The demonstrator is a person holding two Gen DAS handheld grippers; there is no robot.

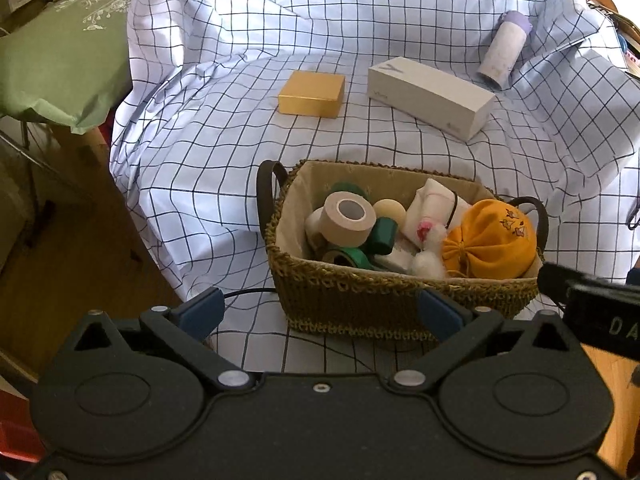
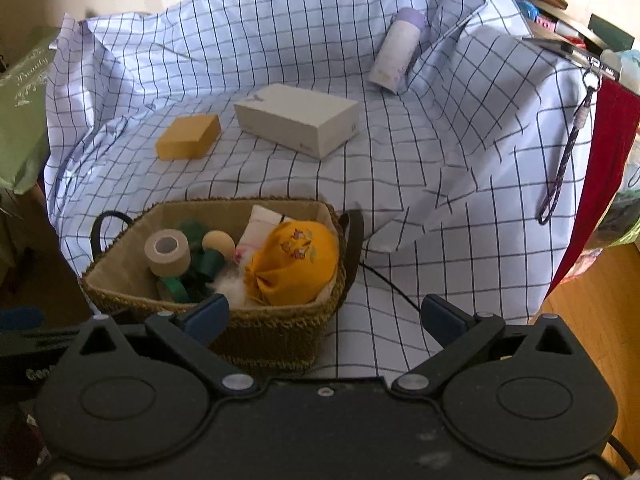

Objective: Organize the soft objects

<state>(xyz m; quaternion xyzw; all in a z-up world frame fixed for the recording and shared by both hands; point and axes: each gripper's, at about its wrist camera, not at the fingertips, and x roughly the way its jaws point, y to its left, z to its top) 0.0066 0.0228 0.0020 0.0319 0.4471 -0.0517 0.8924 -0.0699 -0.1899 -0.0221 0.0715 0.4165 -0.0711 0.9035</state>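
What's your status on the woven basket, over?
Left gripper and right gripper both open, empty, short of the woven straw basket. Orange drawstring fabric pouch inside, among tape rolls. Nothing blocking.

I see the woven basket (image 1: 384,296) standing upright on the checked cloth, full. An orange drawstring pouch (image 1: 492,240) with embroidered flowers lies at its right end, cotton tufts (image 1: 426,260) just beside it. A beige tape roll (image 1: 348,218) rests tilted at the left, above green rolls (image 1: 352,256).
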